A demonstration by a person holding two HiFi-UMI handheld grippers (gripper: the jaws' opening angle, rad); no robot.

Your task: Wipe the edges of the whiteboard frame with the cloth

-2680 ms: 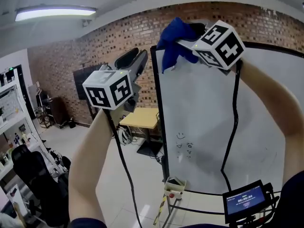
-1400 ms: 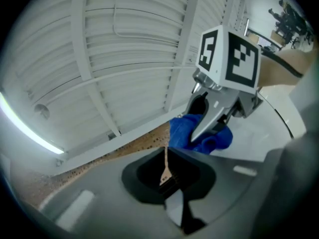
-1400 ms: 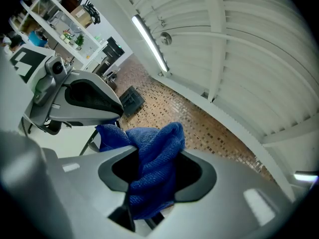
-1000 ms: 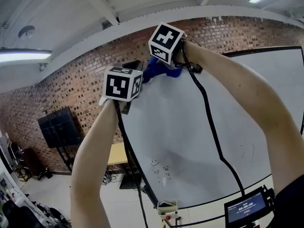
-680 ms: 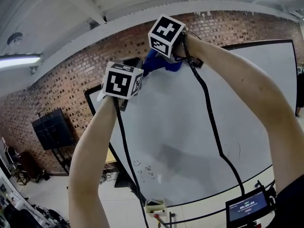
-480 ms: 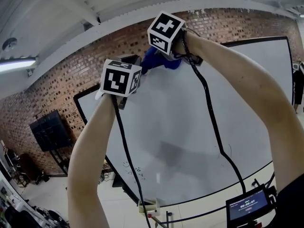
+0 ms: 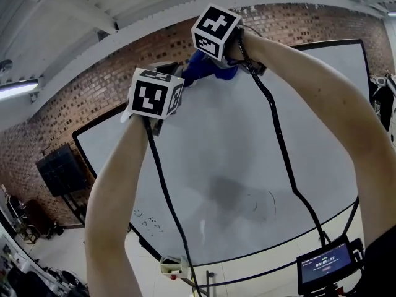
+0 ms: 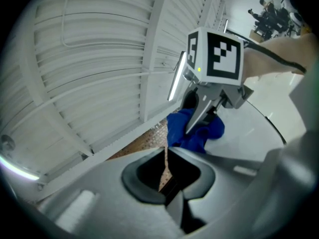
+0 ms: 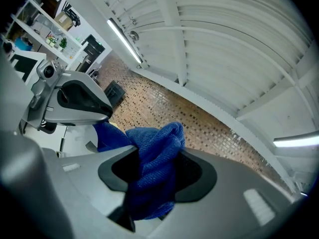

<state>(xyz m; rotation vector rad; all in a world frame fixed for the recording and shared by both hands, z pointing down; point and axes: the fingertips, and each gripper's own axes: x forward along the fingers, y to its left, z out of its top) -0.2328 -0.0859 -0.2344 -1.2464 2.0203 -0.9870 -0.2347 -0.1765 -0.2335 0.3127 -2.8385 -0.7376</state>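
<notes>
— While the right tool [image 9: 155, 171] is held high, what does it grip?
— A blue cloth [image 7: 207, 71], bunched between its jaws, at the top edge of the whiteboard frame [image 7: 309, 44], upper centre of the head view.
— And the left tool [image 8: 167, 177]?
— Jaws together, empty, just left of the cloth.

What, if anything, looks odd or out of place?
Nothing stands out. The right gripper is clamped on the cloth at the top edge of the whiteboard; the left gripper is shut and empty beside it.

cloth [image 7: 209, 68] covers part of the whiteboard frame [image 7: 328, 42].
</notes>
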